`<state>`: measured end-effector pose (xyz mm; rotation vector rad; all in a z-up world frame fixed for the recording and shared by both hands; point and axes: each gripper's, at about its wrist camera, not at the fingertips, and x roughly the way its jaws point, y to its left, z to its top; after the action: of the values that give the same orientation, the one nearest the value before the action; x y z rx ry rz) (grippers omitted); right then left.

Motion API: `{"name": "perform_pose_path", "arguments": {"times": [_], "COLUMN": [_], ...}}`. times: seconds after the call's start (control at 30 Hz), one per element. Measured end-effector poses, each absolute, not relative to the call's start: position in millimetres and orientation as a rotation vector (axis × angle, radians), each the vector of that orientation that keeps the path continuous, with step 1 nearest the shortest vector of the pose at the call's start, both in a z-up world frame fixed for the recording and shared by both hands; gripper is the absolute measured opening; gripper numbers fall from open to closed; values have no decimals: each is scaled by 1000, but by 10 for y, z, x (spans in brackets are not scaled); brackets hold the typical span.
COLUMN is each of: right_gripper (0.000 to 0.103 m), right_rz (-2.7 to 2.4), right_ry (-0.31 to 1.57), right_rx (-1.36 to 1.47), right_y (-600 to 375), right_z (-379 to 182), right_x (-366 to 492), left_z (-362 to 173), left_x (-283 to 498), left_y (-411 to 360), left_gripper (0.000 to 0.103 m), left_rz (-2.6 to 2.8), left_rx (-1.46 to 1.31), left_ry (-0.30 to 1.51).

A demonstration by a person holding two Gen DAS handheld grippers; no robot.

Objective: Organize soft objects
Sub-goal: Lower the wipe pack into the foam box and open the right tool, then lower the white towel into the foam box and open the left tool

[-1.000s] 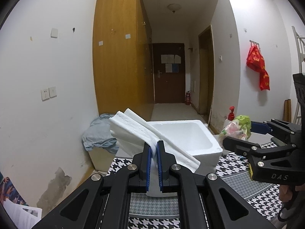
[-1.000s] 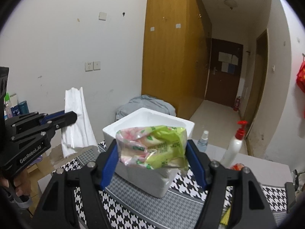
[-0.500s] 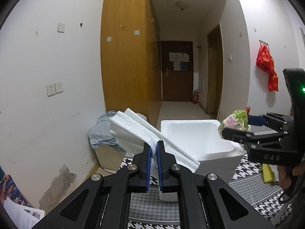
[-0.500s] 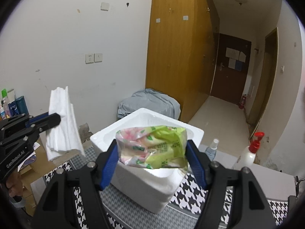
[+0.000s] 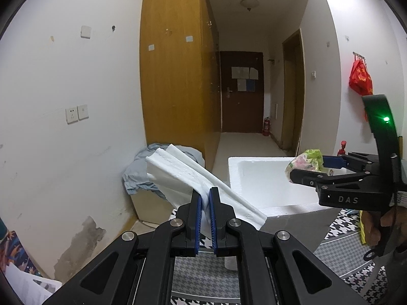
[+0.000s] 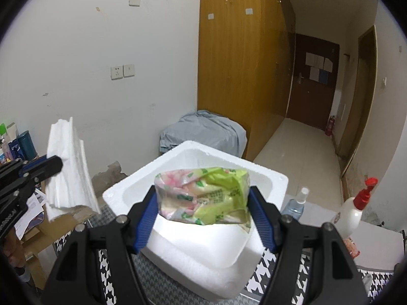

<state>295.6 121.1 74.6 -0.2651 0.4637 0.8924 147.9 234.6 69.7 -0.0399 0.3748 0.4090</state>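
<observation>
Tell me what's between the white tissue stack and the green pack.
Only the near rim of the foam box. In the right wrist view, the tissue stack hangs left of it and the green pack over it.

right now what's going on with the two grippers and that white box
A person holds a gripper in each hand. The left gripper is shut on a folded white pad, off to the left of the foam box. The right gripper clamps a green and pink soft pack over the box's open top, not yet set inside.
</observation>
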Motion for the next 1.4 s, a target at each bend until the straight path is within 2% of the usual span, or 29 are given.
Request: {"name": "perform_pose_path", "arguments": {"times": [0.17,0.4,1.4], "right_gripper": [74,93,94], "right_rz": [880,890,796], "right_ry": [477,454,433], "right_rx": [-276,-261,-263], "right_y": [1233,1206,618], "right_z": [724,761,785], "right_x": [2984,2957,2848], "left_z": [716,737,867], "left_x": [1478,1481,1885], "left_y": [2382,2393,2107], "left_gripper": [7,7,7], "left_rz": [416,413,267], "left_rx": [-49,-48,-35], "left_ry": [375,375,369]}}
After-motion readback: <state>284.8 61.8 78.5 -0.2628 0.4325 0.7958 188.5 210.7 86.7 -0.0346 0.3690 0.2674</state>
